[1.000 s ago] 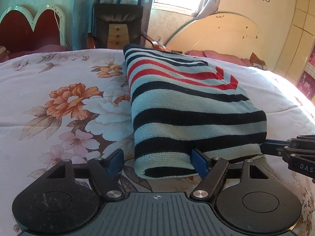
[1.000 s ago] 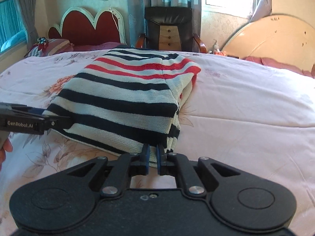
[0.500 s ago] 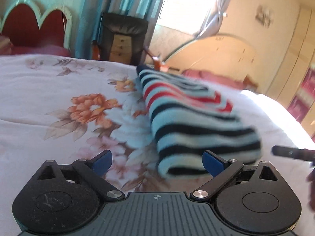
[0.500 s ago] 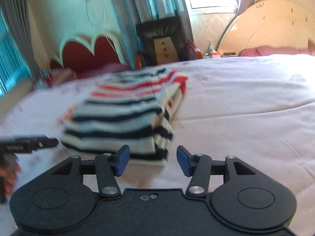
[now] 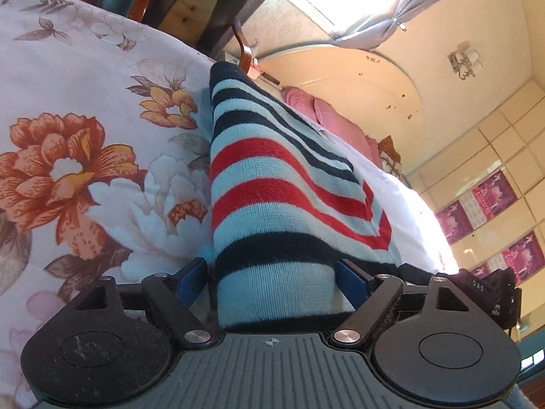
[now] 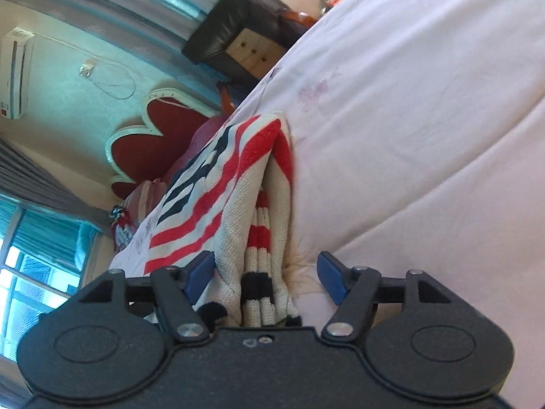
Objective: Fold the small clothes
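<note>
A folded striped sweater lies on a flowered bedspread, running from the lower centre of the left view toward its upper middle. Both views have rolled sharply since a second ago, when the bed lay level. The left gripper, then open around the sweater's near corner, now has the rolled near end filling the gap between its blue pads; its jaws are closing, and whether the pads press the knit cannot be told. The right gripper, pinched shut a second ago, is opening wide, the sweater's layered edge sitting between its fingers but clear of the right-hand pad. The sweater's nearest end is cut off behind both gripper bodies. The right gripper's black tip shows at the left view's lower right, partly hidden.
</note>
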Demonstrator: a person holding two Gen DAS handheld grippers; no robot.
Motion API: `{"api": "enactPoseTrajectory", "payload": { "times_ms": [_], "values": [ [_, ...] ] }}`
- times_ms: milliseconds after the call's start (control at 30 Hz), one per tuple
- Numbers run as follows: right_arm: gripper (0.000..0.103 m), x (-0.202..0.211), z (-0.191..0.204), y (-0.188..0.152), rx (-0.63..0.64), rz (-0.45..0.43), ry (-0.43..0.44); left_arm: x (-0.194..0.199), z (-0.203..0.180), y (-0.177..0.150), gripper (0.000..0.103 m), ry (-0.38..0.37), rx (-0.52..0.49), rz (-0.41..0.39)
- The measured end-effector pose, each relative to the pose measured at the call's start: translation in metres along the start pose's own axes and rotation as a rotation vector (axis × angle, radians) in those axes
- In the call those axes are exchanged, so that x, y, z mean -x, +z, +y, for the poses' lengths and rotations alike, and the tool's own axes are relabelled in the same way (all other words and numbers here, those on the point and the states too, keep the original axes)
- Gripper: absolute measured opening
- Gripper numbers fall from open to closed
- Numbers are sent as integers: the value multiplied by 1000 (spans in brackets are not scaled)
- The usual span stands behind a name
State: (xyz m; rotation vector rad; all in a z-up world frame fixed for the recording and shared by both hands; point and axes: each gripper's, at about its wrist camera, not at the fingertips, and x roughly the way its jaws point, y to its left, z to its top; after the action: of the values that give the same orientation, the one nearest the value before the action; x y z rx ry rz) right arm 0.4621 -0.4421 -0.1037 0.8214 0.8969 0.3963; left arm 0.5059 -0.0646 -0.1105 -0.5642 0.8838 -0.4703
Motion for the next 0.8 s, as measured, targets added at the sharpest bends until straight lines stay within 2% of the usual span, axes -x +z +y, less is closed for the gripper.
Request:
{"api": "enactPoseTrajectory", "payload": {
  "times_ms": [300, 400, 533, 667, 800],
  "values": [
    [49, -34, 3, 18, 18, 80, 84, -35, 2, 33, 82, -46, 35, 40],
    [46, -39, 8, 20, 54, 92, 89, -41, -11, 34, 64, 26, -56, 46],
    [37, -35, 16, 13, 131, 56, 66, -42, -25, 32, 52, 64, -85, 22],
    [33, -27, 24, 8, 176, 20, 58, -33, -41, 31, 47, 82, -100, -14],
    [32, -7, 39, 3, 206, -12, 56, -17, -67, 27, 45, 59, -121, -28]
  ]
}}
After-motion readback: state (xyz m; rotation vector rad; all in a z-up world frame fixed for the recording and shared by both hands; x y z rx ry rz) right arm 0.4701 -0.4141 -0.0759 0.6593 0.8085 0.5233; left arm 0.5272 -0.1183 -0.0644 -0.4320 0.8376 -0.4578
